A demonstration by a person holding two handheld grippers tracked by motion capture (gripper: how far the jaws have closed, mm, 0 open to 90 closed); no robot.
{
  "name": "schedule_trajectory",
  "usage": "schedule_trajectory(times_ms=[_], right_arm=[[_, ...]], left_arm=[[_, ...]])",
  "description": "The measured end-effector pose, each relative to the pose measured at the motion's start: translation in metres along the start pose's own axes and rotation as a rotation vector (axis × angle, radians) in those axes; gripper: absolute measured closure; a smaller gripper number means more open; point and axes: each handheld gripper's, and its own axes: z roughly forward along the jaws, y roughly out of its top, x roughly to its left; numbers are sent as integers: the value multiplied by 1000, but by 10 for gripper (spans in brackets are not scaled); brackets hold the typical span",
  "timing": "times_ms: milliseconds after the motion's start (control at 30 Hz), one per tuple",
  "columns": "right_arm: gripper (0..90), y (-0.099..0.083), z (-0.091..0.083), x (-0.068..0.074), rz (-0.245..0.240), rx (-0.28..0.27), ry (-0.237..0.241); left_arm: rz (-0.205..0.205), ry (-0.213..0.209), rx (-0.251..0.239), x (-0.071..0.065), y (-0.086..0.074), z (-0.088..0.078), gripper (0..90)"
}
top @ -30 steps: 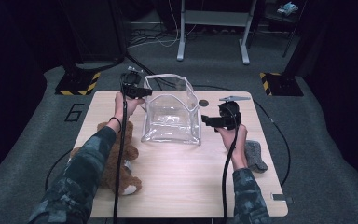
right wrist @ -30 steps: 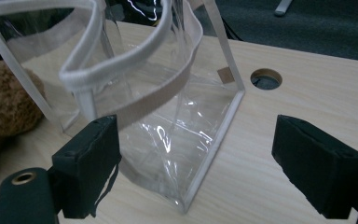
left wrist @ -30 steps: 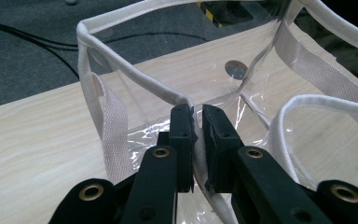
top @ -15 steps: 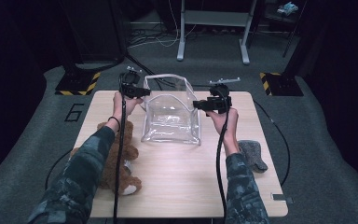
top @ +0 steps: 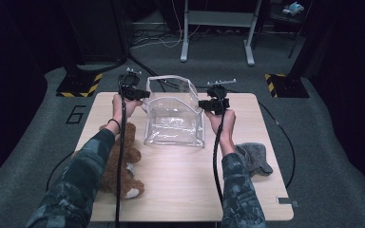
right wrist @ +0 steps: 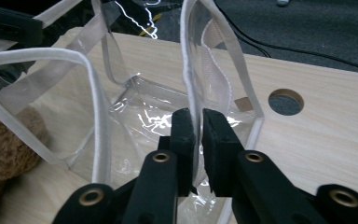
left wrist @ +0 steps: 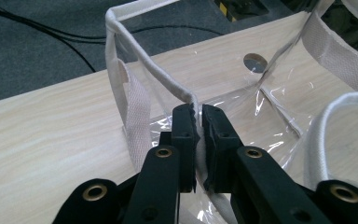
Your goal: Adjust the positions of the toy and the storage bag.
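Your clear bag (top: 174, 116) stands on the table (top: 180, 190), toward its far edge and about midway across. Your left gripper (top: 142, 93) is at the bag's left rim and your right gripper (top: 200, 103) at its right rim, each with the rim between its jaws. The teddy bear (top: 123, 161) lies left of the bag, under your left forearm; the cloth (top: 254, 158) lies near the right edge, beside your right forearm.

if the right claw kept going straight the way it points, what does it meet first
The right claw is shut on the rim of the clear bag, so it would push that side wall inward first. Beyond lies the bag's open inside, then probably its far wall, near the left claw; depth is hard to judge.
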Motion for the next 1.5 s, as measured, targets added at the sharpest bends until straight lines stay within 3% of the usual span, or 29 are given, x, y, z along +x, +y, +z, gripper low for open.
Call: schedule_trajectory(times_ms=[267, 533, 833, 967, 1167, 1500], right_arm=[[877, -6, -11, -8, 5, -3, -43], [877, -19, -28, -17, -6, -1, -42], [878, -34, -48, -26, -6, 6, -46], [878, -41, -55, -23, -16, 10, -44], [878, -49, -62, -16, -52, 3, -36], [878, -60, -72, -13, -50, -6, -39]], left_arm=[[15, -19, 19, -3, -4, -5, 844], [-6, -55, 42, -10, -11, -12, 843], [6, -106, 66, -24, -23, -21, 842], [40, -105, 78, -27, -27, -27, 841], [35, -126, 79, -29, -32, -31, 841], [39, -146, 79, -28, -39, -37, 841]])
